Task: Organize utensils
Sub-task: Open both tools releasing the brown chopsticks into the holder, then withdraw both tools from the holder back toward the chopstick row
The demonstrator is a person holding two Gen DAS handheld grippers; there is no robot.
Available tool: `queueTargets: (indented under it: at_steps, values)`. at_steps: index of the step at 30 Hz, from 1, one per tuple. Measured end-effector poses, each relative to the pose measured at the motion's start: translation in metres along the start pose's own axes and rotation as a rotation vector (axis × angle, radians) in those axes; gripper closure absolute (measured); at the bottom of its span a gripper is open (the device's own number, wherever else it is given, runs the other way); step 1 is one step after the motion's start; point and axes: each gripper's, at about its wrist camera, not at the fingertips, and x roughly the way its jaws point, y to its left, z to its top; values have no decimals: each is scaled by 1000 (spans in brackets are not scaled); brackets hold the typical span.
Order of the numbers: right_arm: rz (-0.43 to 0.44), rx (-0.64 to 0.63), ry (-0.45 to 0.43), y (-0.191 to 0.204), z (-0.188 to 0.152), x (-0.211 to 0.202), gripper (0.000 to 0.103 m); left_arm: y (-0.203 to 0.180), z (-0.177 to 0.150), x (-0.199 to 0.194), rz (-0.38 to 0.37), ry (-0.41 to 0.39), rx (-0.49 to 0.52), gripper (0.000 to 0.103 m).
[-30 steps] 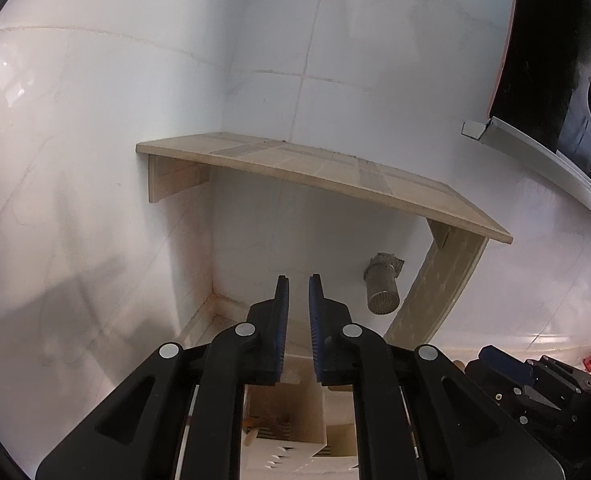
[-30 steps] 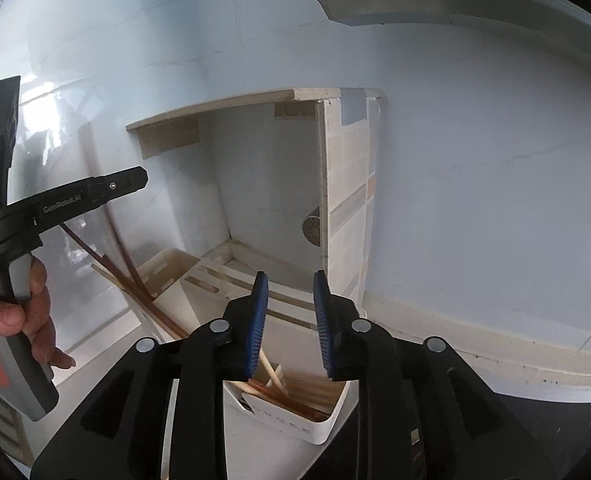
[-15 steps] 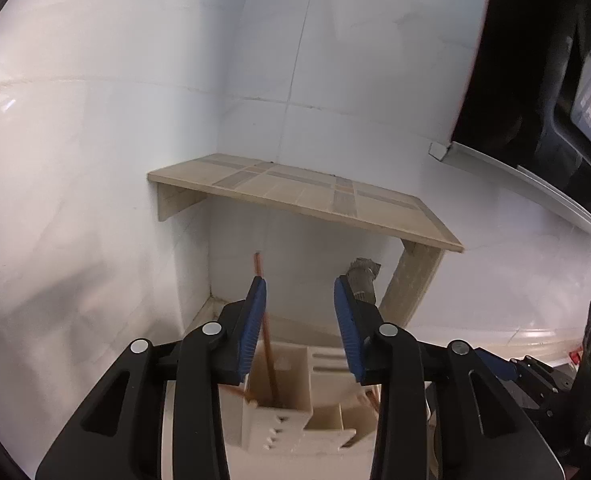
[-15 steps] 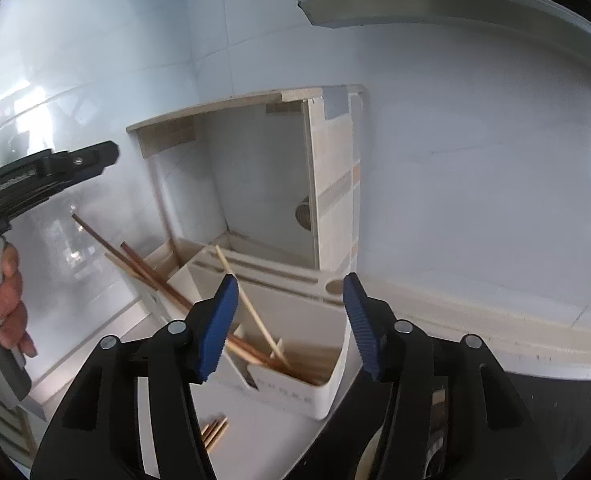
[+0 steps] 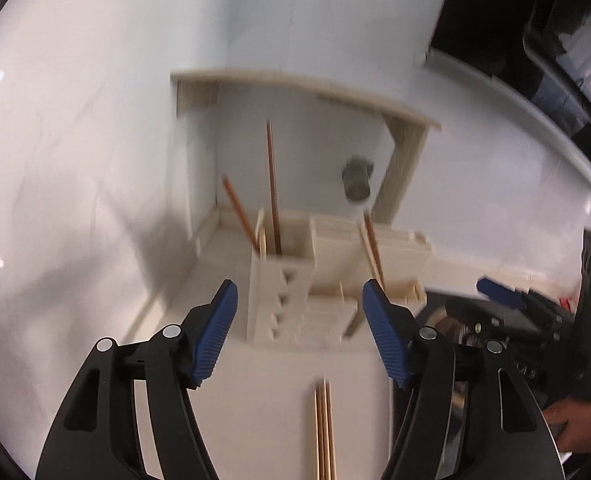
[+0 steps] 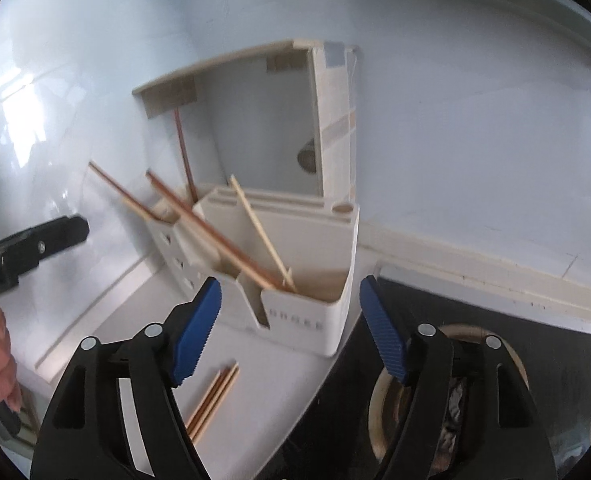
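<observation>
While the left gripper (image 5: 299,328) hangs with its jaws wide apart and nothing between them, the left wrist view shows 3 loose chopsticks (image 5: 324,428) lying on the white bench (image 5: 255,408) directly below and between the jaws, their long axis running straight along the gripper's pointing line. Beyond them stands the cream utensil holder (image 5: 295,300), with brown chopsticks (image 5: 273,188) upright in its left compartment. Against the earlier frames, these jaws have just been opening from nearly together, the holder sits further ahead, and the loose chopsticks have come into view.

In the right wrist view, the right gripper (image 6: 289,330) also has its jaws apart and empty, having just been opening. The same loose chopsticks (image 6: 215,400) lie low and left of its jaws, angled diagonally across its line, so the left gripper looks nearer and better aligned for a pickup. The holder (image 6: 307,312) sits straight ahead with chopsticks leaning in it. Earlier, the jaws hid that front compartment.
</observation>
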Motion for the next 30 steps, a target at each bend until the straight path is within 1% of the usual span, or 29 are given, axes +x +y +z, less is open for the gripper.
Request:
queueTargets:
  at_steps: [4,6,7,9,15,18,20,22,26,30]
  values:
    - [-4,8,40,4,-8,2,29,1,-20,7,28,107,3,35]
    - [-4,9,88,6,-13,7,29,4,-29,9,30,145,-6,35]
    - [-2,13,97,5,-15,7,29,6,-34,11,33,167,-12,35]
    - [-3,12,113,6,-20,8,29,8,-44,13,30,199,-23,30]
    - [3,12,154,8,-32,7,27,7,-67,15,31,262,-13,26]
    - [2,15,177,8,-38,7,24,6,-78,19,65,309,-8,25]
    - [2,16,190,7,-44,6,23,9,-85,23,54,351,-28,25]
    - [6,14,207,7,-49,6,22,12,-96,29,63,394,-32,25]
    - [2,13,241,6,-57,8,18,12,-115,39,83,475,-14,24]
    - [7,14,268,6,-64,10,15,11,-132,45,90,533,9,24]
